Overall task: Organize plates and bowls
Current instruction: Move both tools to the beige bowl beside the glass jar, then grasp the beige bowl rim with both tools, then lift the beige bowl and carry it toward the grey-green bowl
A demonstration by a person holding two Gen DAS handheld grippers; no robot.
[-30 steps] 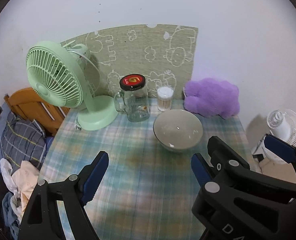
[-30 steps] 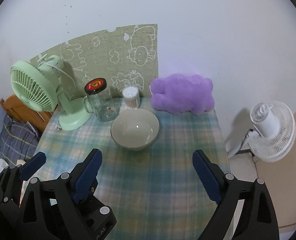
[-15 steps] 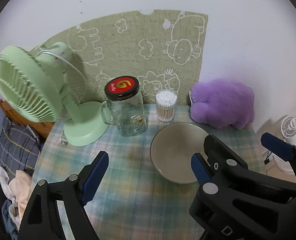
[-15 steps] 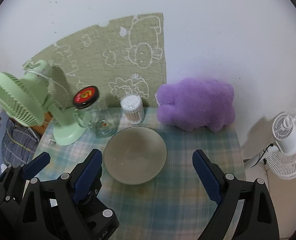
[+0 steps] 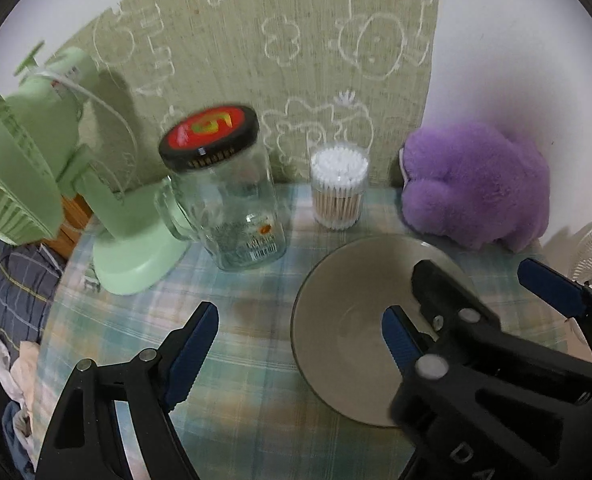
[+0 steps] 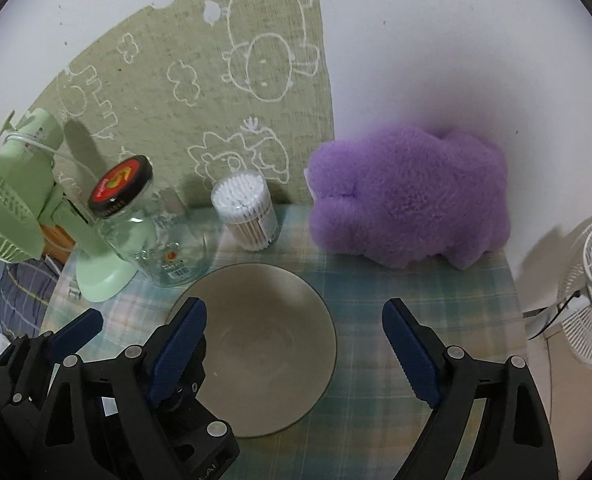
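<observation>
A grey-beige bowl (image 5: pixel 351 320) stands upright and empty on the plaid tablecloth; it also shows in the right wrist view (image 6: pixel 264 344). My left gripper (image 5: pixel 296 344) is open and empty, its right finger over the bowl's left half and its left finger over the cloth. My right gripper (image 6: pixel 296 344) is open and empty, hovering just above the bowl, its left finger over the bowl's left rim and its right finger to the right of the bowl. I see no plates.
A glass jar with a red-and-black lid (image 5: pixel 224 192), a tub of cotton swabs (image 5: pixel 337 188) and a green desk fan (image 5: pixel 36 176) stand behind the bowl. A purple plush (image 6: pixel 411 200) lies at the back right. A white fan (image 6: pixel 591 292) stands beyond the table's right edge.
Both grippers have moved forward and down toward the bowl, which now looms large under the fingers. The bowl and other objects have not moved.
</observation>
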